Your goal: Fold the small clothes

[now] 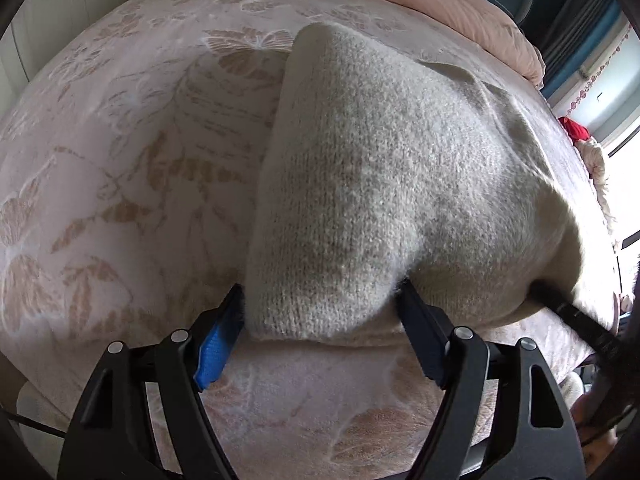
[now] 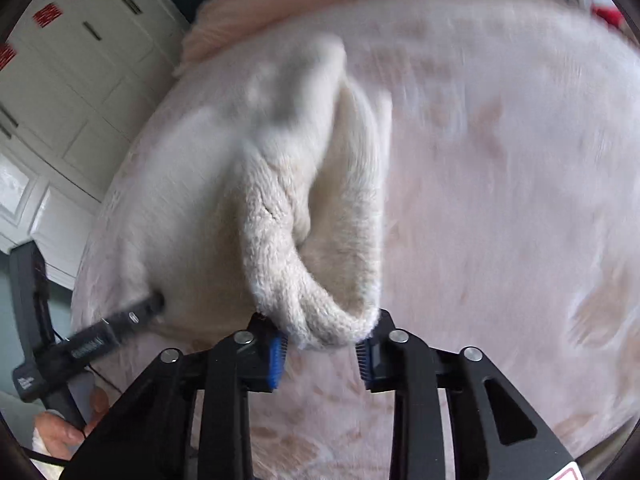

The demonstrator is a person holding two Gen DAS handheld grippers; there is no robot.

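Spread across nearly everything: a pale pink bedspread (image 1: 120, 184) with tan leaf and butterfly print, a peach quilt (image 1: 460, 4) bunched along its far edge. Beyond, to the left in the right wrist view, white panelled cupboard doors (image 2: 60, 92) with red stickers. Lying on the bedspread, a cream knitted garment (image 1: 380, 168), humped up and partly lifted, one rolled edge drawn toward the right gripper. Left gripper (image 1: 320, 320) spread wide around a thick fold of the knit, fingers on either side, grip not fully pressed. Right gripper (image 2: 324, 346) likewise parted, the rolled hem resting between the blue pads (image 2: 277, 362); whether pinched, cannot tell through the blur. Near the window, a small red item (image 1: 574, 128).
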